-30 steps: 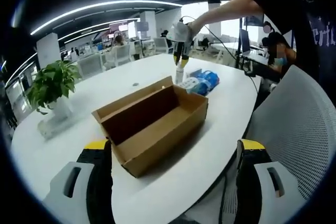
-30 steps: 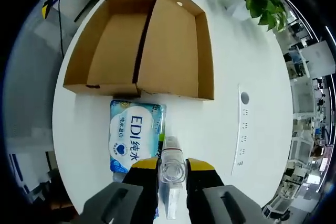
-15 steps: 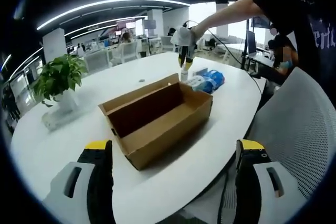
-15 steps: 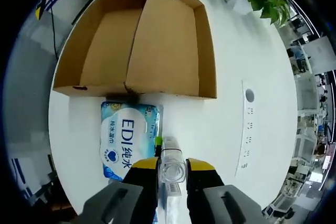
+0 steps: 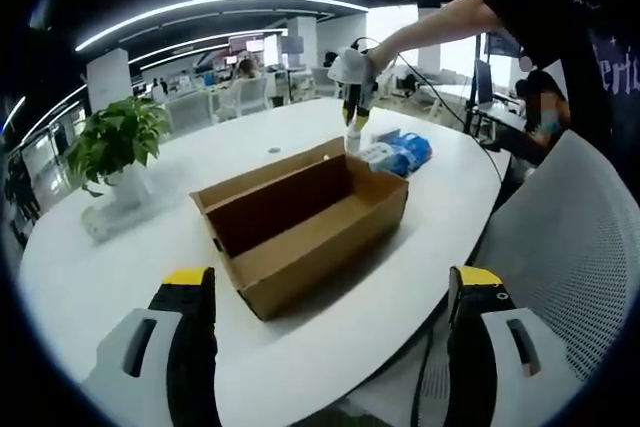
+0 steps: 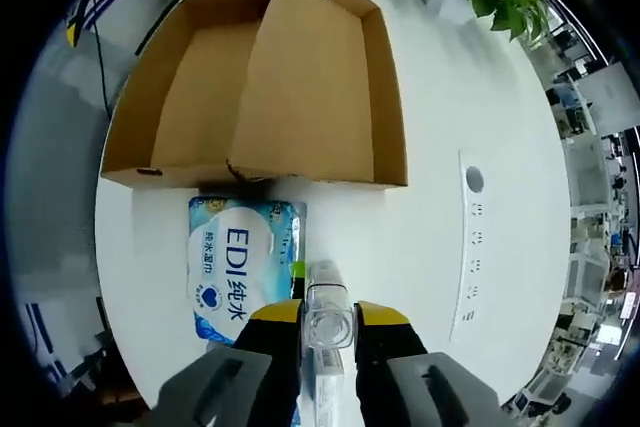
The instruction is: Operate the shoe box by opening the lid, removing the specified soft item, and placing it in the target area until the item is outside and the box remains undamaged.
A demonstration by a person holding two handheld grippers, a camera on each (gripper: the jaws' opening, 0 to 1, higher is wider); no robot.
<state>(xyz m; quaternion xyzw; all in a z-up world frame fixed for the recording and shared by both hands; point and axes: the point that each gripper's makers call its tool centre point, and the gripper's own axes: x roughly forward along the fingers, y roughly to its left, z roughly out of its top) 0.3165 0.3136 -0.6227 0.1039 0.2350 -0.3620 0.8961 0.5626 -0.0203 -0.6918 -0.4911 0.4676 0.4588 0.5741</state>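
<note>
The blue-and-white soft pack of wet wipes [image 6: 243,265] lies flat on the round white counter [image 6: 470,97], outside the open brown cardboard shoe box [image 6: 262,92] and just beside its near wall. From the right tongs [image 6: 327,332] the pack sits ahead and slightly to the left, its long axis running roughly along the line of the jaws and at right angles to the box wall. The right tongs are much the nearer; they hover above the pack's near end, jaws narrowed on a small clear plastic piece [image 6: 328,312], possibly a bottle or cap, though the fisheye makes it hard to say. The pack looks plump and glossy, printed with large white letters.

In the left gripper view the left tongs [image 5: 330,332] stand wide apart, holding nothing, well back from the box at the counter's near edge. The box appears empty and unharmed. A green potted plant [image 5: 112,144] stands well apart.
</note>
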